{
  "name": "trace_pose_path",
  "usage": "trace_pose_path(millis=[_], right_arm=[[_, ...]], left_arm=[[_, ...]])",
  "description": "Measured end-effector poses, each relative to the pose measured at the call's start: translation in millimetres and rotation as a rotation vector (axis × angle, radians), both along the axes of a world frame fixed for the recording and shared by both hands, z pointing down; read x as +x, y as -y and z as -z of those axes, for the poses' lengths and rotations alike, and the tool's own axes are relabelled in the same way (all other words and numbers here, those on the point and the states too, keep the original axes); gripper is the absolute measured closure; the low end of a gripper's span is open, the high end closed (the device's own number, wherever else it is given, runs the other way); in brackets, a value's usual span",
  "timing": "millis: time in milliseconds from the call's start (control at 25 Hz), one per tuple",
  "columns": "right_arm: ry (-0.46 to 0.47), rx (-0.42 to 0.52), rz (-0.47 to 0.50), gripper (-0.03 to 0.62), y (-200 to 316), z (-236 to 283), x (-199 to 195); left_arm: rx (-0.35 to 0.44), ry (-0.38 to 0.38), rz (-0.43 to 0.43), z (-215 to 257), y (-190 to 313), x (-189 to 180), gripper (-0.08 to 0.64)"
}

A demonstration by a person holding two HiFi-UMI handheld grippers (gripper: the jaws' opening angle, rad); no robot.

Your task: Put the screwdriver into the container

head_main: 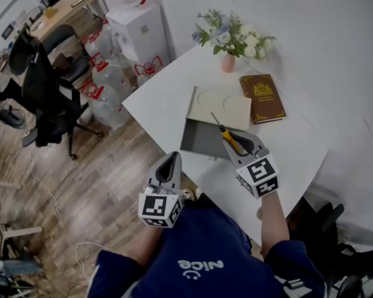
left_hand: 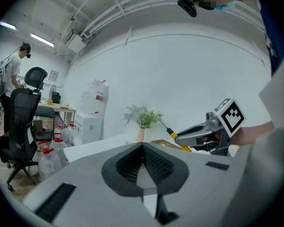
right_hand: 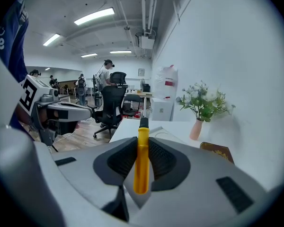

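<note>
My right gripper (head_main: 241, 144) is shut on a yellow-handled screwdriver (head_main: 227, 136), whose thin metal shaft points up and away over the container. In the right gripper view the yellow handle (right_hand: 142, 159) stands clamped between the ribbed pads, with its black collar at the top. The container (head_main: 216, 124) is a shallow grey box on the white table, its beige lid tilted open behind it. My left gripper (head_main: 168, 169) hangs off the table's near-left edge, jaws together with nothing between them. The left gripper view shows the right gripper (left_hand: 203, 132) holding the screwdriver (left_hand: 172, 133) ahead.
A brown book (head_main: 262, 97) lies right of the container, and a pink vase of flowers (head_main: 230, 42) stands at the table's far corner. Water jugs (head_main: 109, 76), a white cabinet (head_main: 138, 35) and a black office chair (head_main: 50, 92) stand on the wooden floor to the left.
</note>
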State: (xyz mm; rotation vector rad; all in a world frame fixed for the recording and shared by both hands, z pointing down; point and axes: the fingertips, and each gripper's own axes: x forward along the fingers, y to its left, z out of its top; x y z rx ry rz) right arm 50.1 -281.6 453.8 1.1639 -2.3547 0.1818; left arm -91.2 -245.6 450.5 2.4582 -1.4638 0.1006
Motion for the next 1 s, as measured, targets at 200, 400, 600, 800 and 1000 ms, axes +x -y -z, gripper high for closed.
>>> trace_pose_path(millis=[200, 400, 600, 800, 1000], right_arm=[[-0.02, -0.038, 0.027, 0.5, 9.1, -15.1, -5.3], [-0.055, -0.076, 0.051, 0.5, 18.9, -41.6, -8.7], [-0.081, -0.129, 0.082, 0.5, 25.7, -67.9, -13.4], [-0.143, -0.171, 0.134, 0.5, 28.3, -92.8, -20.2], [-0.193, -0.202, 0.176, 0.5, 31.5, -116.6, -24.4]], left_arm=[[-0.019, 0.0, 0.046, -7.1, 2.2, -8.0, 0.546], [-0.025, 0.001, 0.057, -9.7, 4.3, -7.6, 0.546], [-0.034, -0.002, 0.067, -12.4, 6.4, -7.9, 0.545], [-0.037, 0.011, 0.091, -14.5, 6.6, -12.1, 0.545], [-0.044, 0.036, 0.107, -20.5, 1.5, -13.3, 0.545]])
